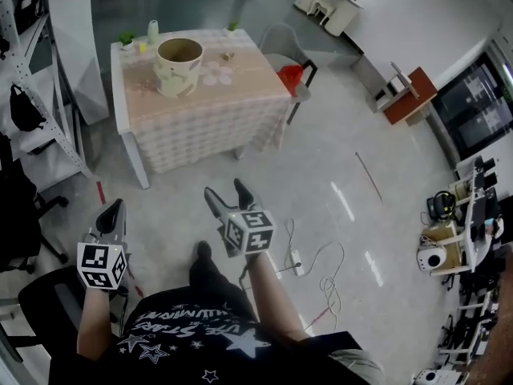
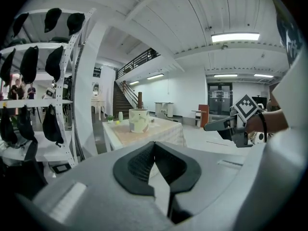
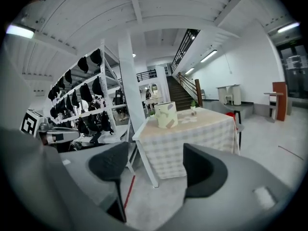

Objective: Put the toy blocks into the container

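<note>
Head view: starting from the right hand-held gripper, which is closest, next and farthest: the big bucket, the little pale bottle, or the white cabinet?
From the right hand-held gripper:
1. The bucket, ahead on the table.
2. The bottle, behind the bucket at the table's far left corner.
3. The white cabinet, across the room at the top right.

Starred black T-shirt (image 1: 188,339), marker-cubed left gripper (image 1: 115,209)

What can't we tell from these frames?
- Container contents: gripper views show only its wall; head view too far.
- Small piece on the table: too small anywhere to call a block.
- Red thing on the chair: tiny in head view, mostly behind the table in right gripper view.
</note>
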### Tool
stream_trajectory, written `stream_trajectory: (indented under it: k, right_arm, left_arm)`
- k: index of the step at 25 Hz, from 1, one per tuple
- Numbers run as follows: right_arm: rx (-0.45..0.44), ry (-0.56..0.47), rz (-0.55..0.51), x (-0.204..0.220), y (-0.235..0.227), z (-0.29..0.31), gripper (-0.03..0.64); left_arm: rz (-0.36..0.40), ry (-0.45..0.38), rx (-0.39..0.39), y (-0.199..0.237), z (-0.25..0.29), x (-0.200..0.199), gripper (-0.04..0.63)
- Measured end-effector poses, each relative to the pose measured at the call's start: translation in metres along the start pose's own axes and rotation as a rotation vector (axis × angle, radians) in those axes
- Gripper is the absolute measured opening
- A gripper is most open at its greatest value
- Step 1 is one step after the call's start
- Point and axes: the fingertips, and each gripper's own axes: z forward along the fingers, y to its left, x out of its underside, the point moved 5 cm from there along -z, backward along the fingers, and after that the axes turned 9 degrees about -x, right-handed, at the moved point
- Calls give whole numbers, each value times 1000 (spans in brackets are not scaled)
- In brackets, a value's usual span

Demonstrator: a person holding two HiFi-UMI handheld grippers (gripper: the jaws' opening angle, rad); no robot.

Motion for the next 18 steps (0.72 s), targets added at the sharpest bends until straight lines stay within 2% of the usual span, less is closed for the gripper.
stream_trajectory:
  k: [7,18]
  right_arm:
    - [-55,4,-20,-51,-86,46,350]
    - [-145,54,-46,-78,-173,94,350]
  left_arm:
    - [-13,24,-54,-26,75,-28,11]
    - [-27,33,-155,-57,153,-55,11]
